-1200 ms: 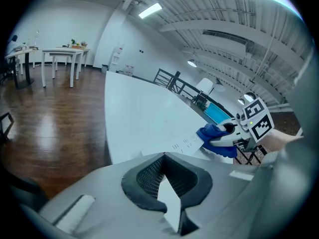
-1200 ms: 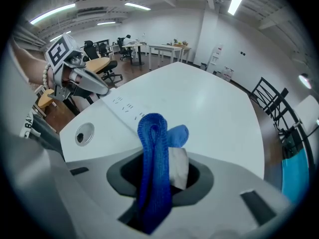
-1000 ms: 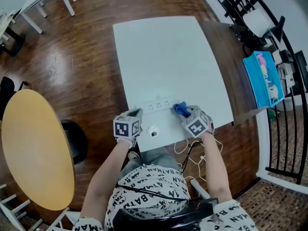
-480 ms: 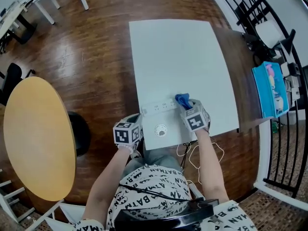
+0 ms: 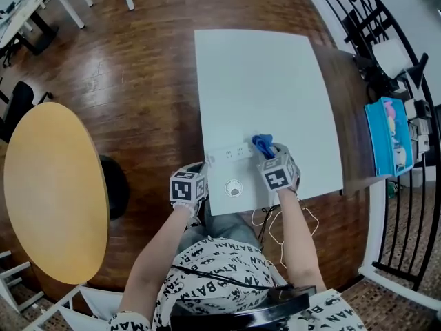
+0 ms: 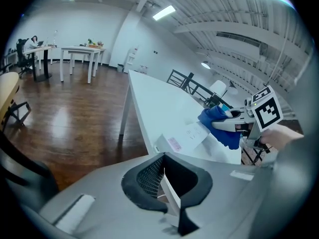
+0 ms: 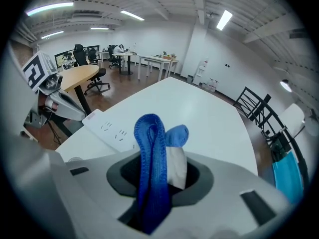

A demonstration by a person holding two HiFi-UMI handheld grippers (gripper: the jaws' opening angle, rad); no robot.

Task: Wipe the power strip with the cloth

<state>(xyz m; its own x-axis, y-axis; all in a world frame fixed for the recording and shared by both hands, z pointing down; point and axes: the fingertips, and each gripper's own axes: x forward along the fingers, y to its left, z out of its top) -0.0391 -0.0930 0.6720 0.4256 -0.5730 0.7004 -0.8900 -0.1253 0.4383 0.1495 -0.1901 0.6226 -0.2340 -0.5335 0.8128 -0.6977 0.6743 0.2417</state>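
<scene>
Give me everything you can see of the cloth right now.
The cloth is bright blue, with a woven, towel-like look and a stitched edge. It is folded into a loop and clamped between the jaws of the right gripper. The fold sticks out ahead of the jaws, with a smaller lobe beside it. It sits at the right end of the white power strip on the white table; whether it touches the strip cannot be told.

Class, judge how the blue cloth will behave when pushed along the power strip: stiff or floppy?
Probably floppy: the cloth folds into a loop in the right gripper. It looks light, so it will likely bunch against the power strip.
</scene>
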